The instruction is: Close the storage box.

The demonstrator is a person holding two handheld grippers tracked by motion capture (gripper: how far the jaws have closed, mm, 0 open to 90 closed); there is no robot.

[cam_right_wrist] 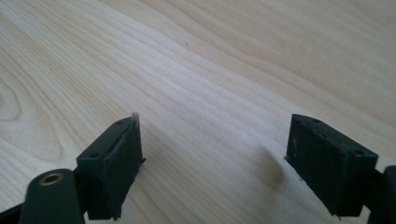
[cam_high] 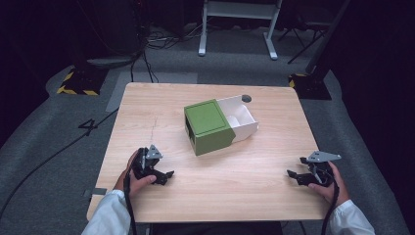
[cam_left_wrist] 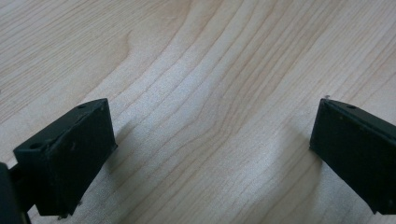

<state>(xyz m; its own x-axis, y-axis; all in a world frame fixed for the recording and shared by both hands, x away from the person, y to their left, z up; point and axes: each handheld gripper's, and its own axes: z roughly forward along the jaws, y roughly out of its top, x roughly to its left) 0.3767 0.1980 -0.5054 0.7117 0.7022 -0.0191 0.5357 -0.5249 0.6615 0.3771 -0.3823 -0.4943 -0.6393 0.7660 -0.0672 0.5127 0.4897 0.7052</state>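
A green box (cam_high: 209,126) lies in the middle of the wooden table (cam_high: 235,193), with a white drawer (cam_high: 241,120) pulled out of its far right side; the drawer looks empty. My left gripper (cam_high: 166,177) rests low over the table's front left, held in a hand, jaws pointing right. In the left gripper view my left gripper (cam_left_wrist: 212,135) is open over bare wood. My right gripper (cam_high: 293,177) sits near the front right corner, jaws pointing left. In the right gripper view my right gripper (cam_right_wrist: 212,140) stands wide open with nothing between the jaws.
A small dark round spot (cam_high: 246,98) marks the table behind the drawer. On the grey floor beyond the table stand a white frame (cam_high: 237,19) and two yellow-and-black striped bases (cam_high: 78,83), with cables running between them.
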